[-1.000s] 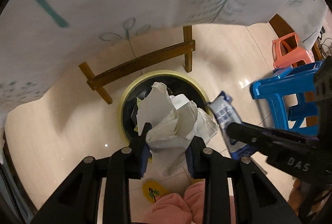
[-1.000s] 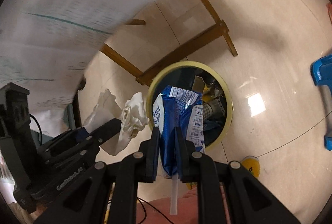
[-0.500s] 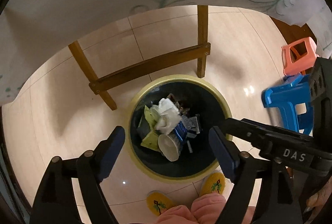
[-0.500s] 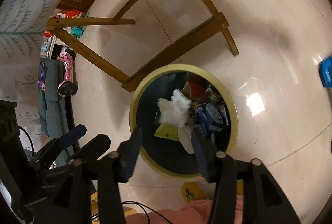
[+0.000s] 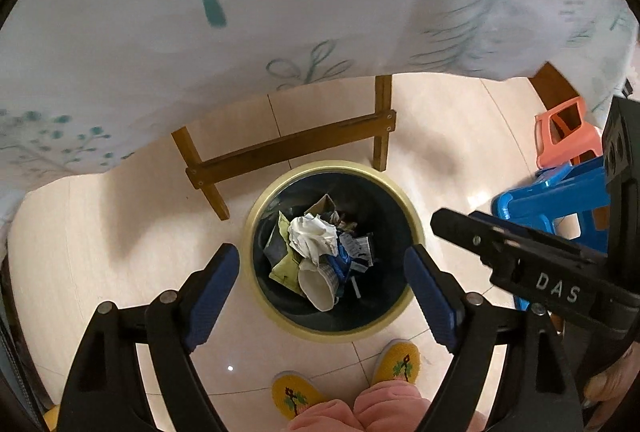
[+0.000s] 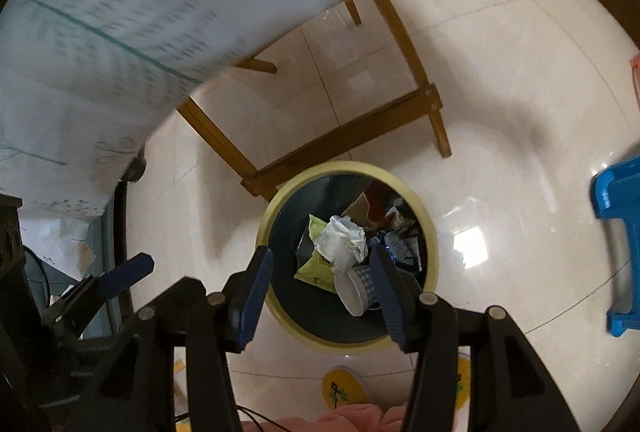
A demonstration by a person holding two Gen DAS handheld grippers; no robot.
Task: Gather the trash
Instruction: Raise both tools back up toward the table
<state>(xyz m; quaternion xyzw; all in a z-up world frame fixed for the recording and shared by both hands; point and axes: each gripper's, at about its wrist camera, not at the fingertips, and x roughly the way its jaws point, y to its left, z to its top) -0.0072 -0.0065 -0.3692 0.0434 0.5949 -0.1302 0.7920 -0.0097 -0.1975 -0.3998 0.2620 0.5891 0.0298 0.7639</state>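
Observation:
A round trash bin with a yellow rim (image 5: 256, 216) (image 6: 268, 224) stands on the tiled floor below both grippers. Inside lie crumpled white paper (image 5: 312, 238) (image 6: 342, 238), a blue wrapper (image 5: 352, 252) (image 6: 394, 246), a paper cup (image 5: 316, 286) (image 6: 354, 292) and a yellow-green packet (image 5: 284, 264) (image 6: 316, 268). My left gripper (image 5: 324, 284) is open and empty above the bin. My right gripper (image 6: 324, 284) is open and empty above it too, and it shows at the right of the left wrist view (image 5: 520, 256).
A table with a white patterned cloth (image 5: 280, 12) (image 6: 140, 12) hangs over the bin; its wooden legs and crossbar (image 5: 288, 148) (image 6: 340, 144) stand behind it. A blue stool (image 5: 560, 200) (image 6: 616, 232) and an orange stool (image 5: 564, 136) stand right. Yellow slippers (image 5: 292, 396) are below.
Both grippers have opened: the white paper left the left one and the blue wrapper left the right one, and both now lie in the bin. Both grippers have risen since.

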